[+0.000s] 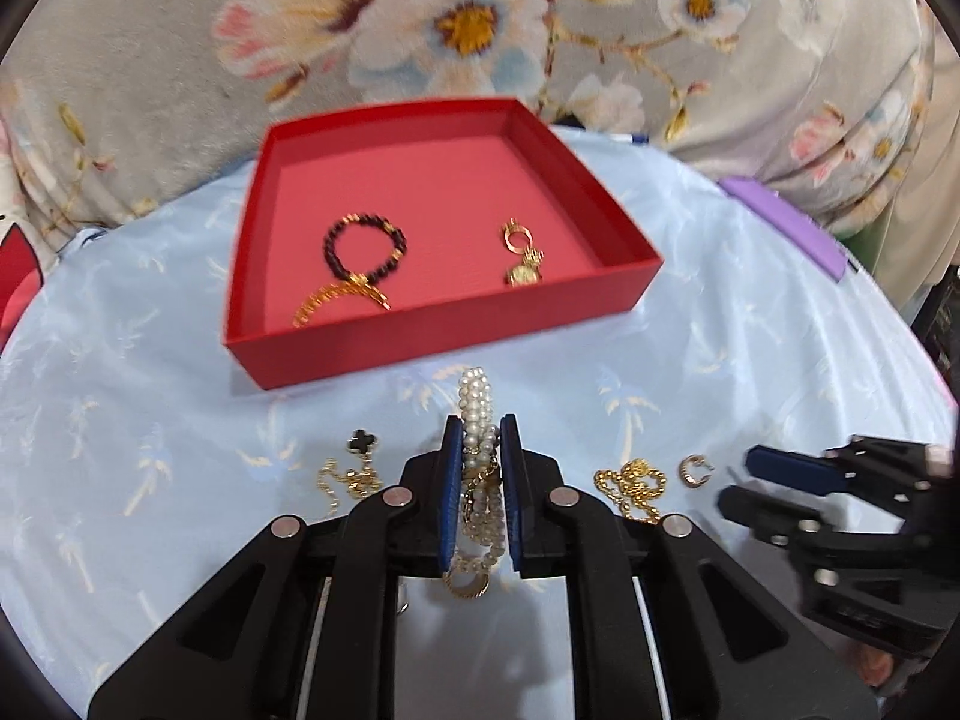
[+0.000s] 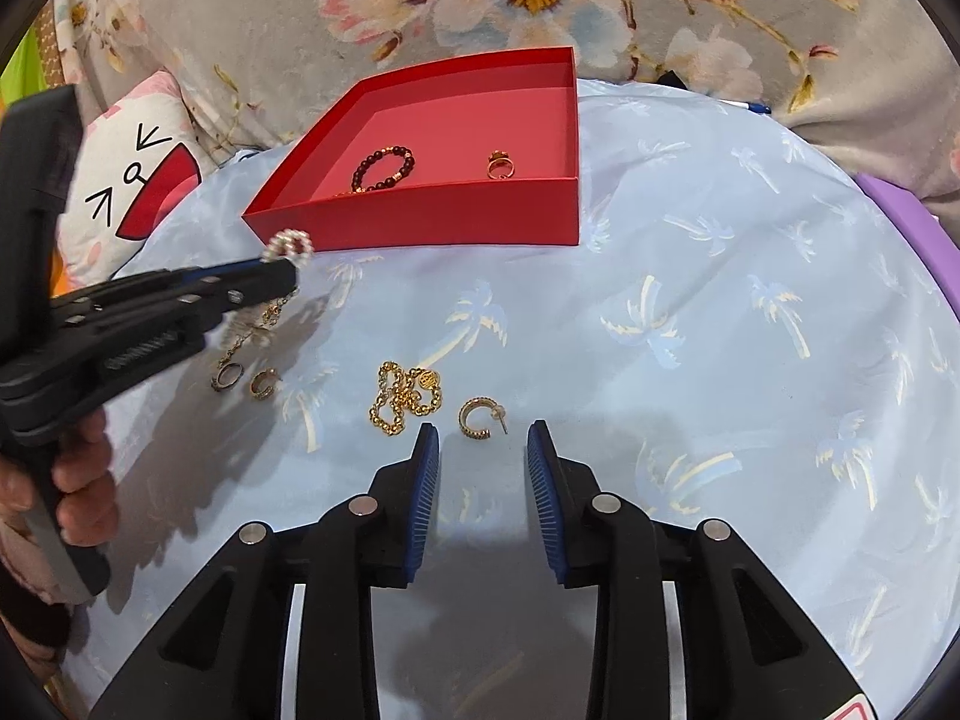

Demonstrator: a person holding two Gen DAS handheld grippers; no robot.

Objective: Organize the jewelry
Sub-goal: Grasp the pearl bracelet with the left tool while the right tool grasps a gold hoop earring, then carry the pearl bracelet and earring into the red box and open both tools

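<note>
Inside red box (image 1: 444,324): dark bead bracelet (image 1: 365,246), gold chain (image 1: 327,303), gold ring (image 1: 517,238), pendant.
Left tongs (image 1: 480,438): pinching pearl bracelet (image 1: 477,402).
Right tongs (image 2: 483,441): spread, empty.
Hidden: pearl bracelet's lower loops.

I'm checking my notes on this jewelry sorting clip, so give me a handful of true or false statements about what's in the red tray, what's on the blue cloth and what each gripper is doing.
1. The left gripper is shut on the white pearl bracelet. True.
2. The shallow red cardboard tray holds nothing. False: it holds a dark beaded bracelet and gold pieces.
3. The right gripper holds the gold bead chain. False: it is open and holds nothing; the chain lies on the light blue palm-print cloth.
4. A gold C-shaped hoop earring lies on the cloth just ahead of the right gripper. True.
5. The pearl bracelet lies inside the tray. False: it is in front of the tray, in the left gripper.
</note>
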